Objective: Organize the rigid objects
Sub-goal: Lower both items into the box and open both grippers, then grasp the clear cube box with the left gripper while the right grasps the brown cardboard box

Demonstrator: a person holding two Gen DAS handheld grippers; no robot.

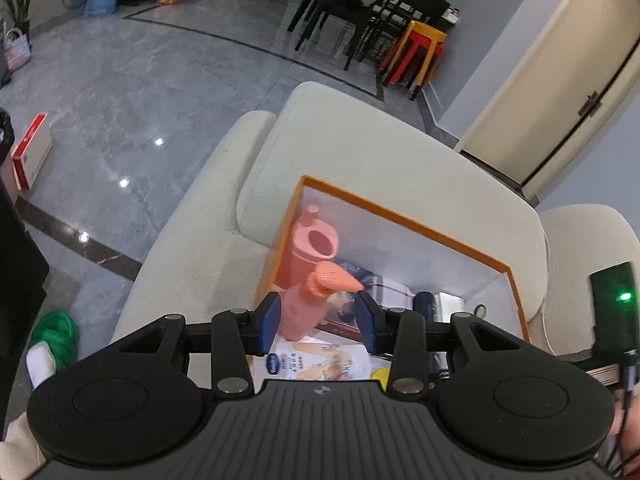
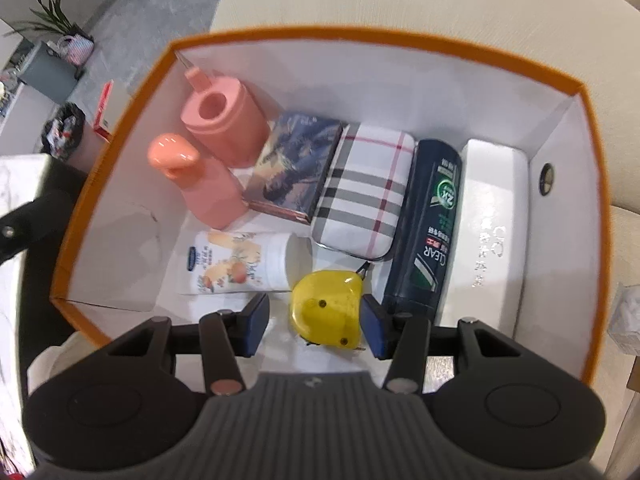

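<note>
An orange-rimmed white box [image 2: 120, 128] sits on a cream sofa [image 1: 360, 148]. Inside stand a pink pump bottle [image 2: 200, 184] and a pink cup holder [image 2: 228, 120]. A patterned book [image 2: 296, 164], a plaid case [image 2: 364, 188], a dark CLEAR bottle [image 2: 428, 224], a white long box [image 2: 488, 232], a lotion tube [image 2: 236, 264] and a yellow tape measure [image 2: 324, 308] lie there too. My left gripper [image 1: 318, 322] is open, its pads either side of the pump bottle [image 1: 308, 304] without touching. My right gripper [image 2: 314, 326] is open around the tape measure.
Grey tiled floor [image 1: 140, 92] lies left of the sofa, with a red and white box [image 1: 30, 152] on it. Dark dining chairs [image 1: 360, 12] and stacked coloured stools [image 1: 416, 52] stand beyond. A door [image 1: 560, 80] is at the right.
</note>
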